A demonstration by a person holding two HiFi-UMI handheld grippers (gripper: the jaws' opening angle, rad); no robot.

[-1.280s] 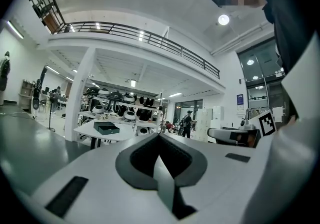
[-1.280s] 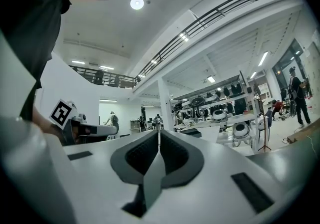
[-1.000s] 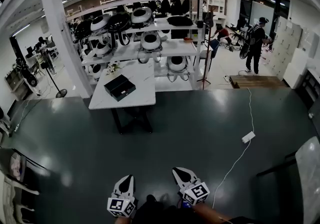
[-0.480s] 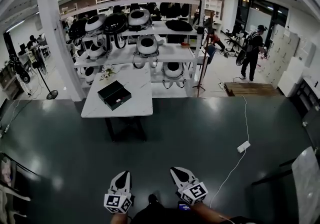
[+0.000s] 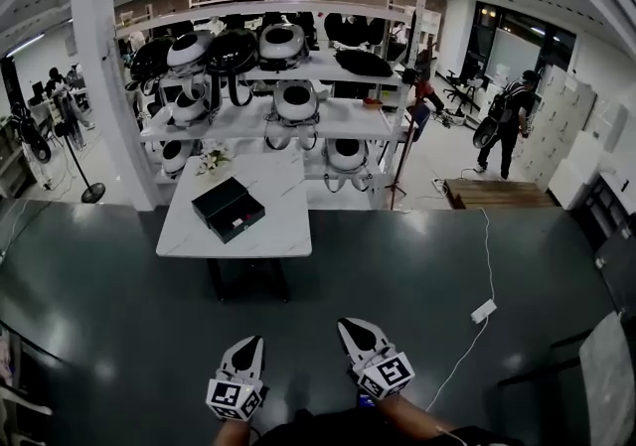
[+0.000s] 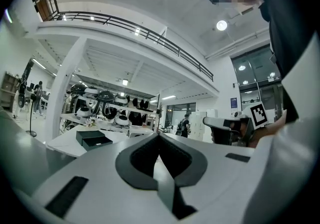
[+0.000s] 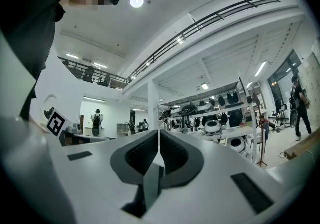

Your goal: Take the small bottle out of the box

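Note:
A black box lies open on a white table some way ahead of me; in the left gripper view the black box shows small at the left. No small bottle can be made out at this distance. Both grippers are held low near my body, far short of the table. My left gripper is shut with nothing between its jaws. My right gripper is shut and empty too, its tips meeting in the right gripper view.
White shelves with black and white helmets stand behind the table. A white pillar rises at the left. A white cable and power strip lie on the dark floor at the right. A person stands far back right.
The view has moved forward: the table and box sit nearer and lower in the head view. Both grippers stay shut in about the same place.

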